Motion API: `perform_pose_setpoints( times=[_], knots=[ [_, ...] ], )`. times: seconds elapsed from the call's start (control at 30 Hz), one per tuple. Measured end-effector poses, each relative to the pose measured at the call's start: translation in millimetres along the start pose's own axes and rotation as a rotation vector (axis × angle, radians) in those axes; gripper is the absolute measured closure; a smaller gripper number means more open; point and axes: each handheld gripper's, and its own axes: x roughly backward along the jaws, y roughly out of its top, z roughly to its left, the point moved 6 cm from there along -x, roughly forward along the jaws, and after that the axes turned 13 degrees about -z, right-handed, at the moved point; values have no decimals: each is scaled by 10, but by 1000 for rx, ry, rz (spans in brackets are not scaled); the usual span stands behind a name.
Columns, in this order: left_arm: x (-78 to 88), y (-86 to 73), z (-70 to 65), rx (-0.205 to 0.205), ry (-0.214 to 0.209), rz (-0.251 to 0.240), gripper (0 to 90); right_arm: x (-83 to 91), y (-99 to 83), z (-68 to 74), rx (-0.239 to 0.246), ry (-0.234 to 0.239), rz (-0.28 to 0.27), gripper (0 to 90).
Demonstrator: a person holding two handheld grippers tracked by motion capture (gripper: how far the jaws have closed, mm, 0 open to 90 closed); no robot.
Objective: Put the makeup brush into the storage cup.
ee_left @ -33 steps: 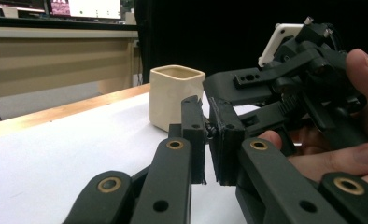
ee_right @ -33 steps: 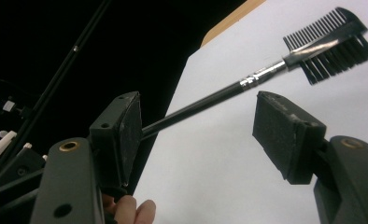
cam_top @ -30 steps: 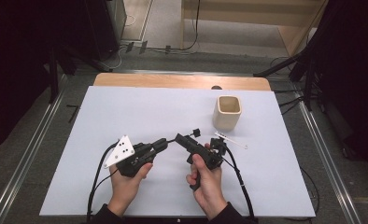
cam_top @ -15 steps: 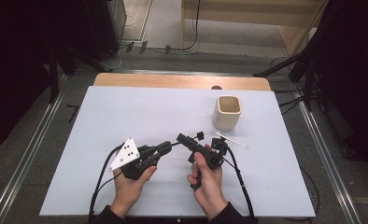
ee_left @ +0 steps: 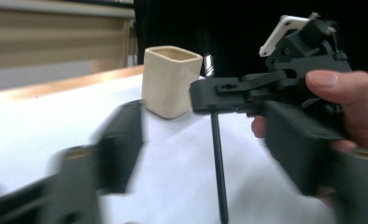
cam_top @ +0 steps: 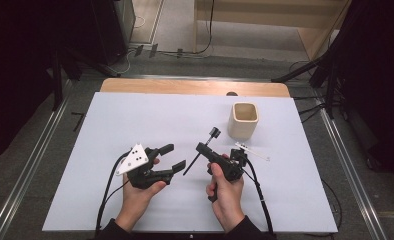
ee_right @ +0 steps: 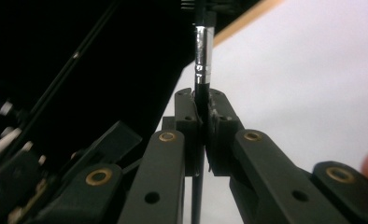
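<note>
My right gripper (cam_top: 203,148) is clamping a thin black brush (cam_top: 200,151) mid-shaft, its jaws having just closed on it; the brush is slanting above the white table (cam_top: 110,120), near the cream cup (cam_top: 243,120); my left gripper (cam_top: 171,157) is standing released, jaws just opened, nothing between them.

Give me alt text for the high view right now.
The right gripper clamps a thin black brush by its handle while the left gripper sits open beside it. A cream cup stands farther back on the white table.
</note>
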Motion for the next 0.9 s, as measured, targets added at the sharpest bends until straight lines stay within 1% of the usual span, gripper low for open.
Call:
perform_pose_setpoints(
  times=[0.03, 0.07, 0.1, 0.13, 0.17, 0.27, 0.3, 0.33, 0.37, 0.4, 0.43, 0.47, 0.53, 0.57, 0.6, 0.7, 0.73, 0.77, 0.8, 0.83, 0.9],
  knots=[
    [10, -1, 20, 5, 1, 4, 172, 6, 14, 9, 11, 15, -5, 867],
    [21, -7, 37, 7, -12, 12, 132, 10, 25, 13, 22, 21, -9, 867],
    [33, -13, 50, 13, -24, 19, 109, 20, 55, 36, 62, 23, -24, 867],
    [40, -15, 61, 16, -21, 20, 109, 20, 55, 36, 62, 23, -24, 867],
    [45, -18, 68, 19, -19, 22, 101, 24, 66, 45, 85, 23, -27, 867],
    [62, -17, 88, 7, -8, 27, 102, 31, 90, 57, 126, 19, -31, 866],
    [70, -15, 93, 3, -7, 28, 101, 36, 106, 56, 150, 10, -34, 866],
    [75, -11, 104, 5, 0, 27, 101, 36, 106, 56, 150, 10, -34, 866],
    [79, -10, 115, 5, 8, 29, 101, 36, 111, 60, 173, 7, -38, 866],
    [88, -8, 132, 6, 17, 31, 102, 42, 124, 78, 217, 0, -43, 866],
    [97, -7, 145, 5, 21, 33, 102, 42, 124, 78, 217, 0, -43, 866],
    [105, -5, 158, 6, 27, 33, 101, 43, 129, 88, 232, 1, -45, 866],
    [123, 3, 187, 5, 38, 34, 103, 51, 154, 105, 281, -9, -54, 866],
    [134, 8, 198, 5, 39, 34, 104, 53, 177, 114, 315, -12, -57, 866],
    [139, 13, 203, 6, 41, 32, 104, 53, 177, 114, 315, -12, -57, 866],
    [162, 30, 233, 6, 51, 24, 106, 59, 216, 99, 353, -27, -59, 866],
    [170, 32, 240, 4, 54, 26, 109, 69, 249, 83, 377, -37, -62, 866],
    [177, 34, 248, 4, 57, 27, 109, 69, 249, 83, 377, -37, -62, 866],
    [182, 34, 256, 3, 62, 26, 121, 74, 268, 76, 391, -42, -66, 866],
    [189, 33, 268, 0, 68, 28, 136, 89, 310, 66, 418, -51, -74, 866],
    [201, 32, 284, -1, 72, 32, 136, 93, 325, 65, 426, -52, -77, 866]
  ],
)
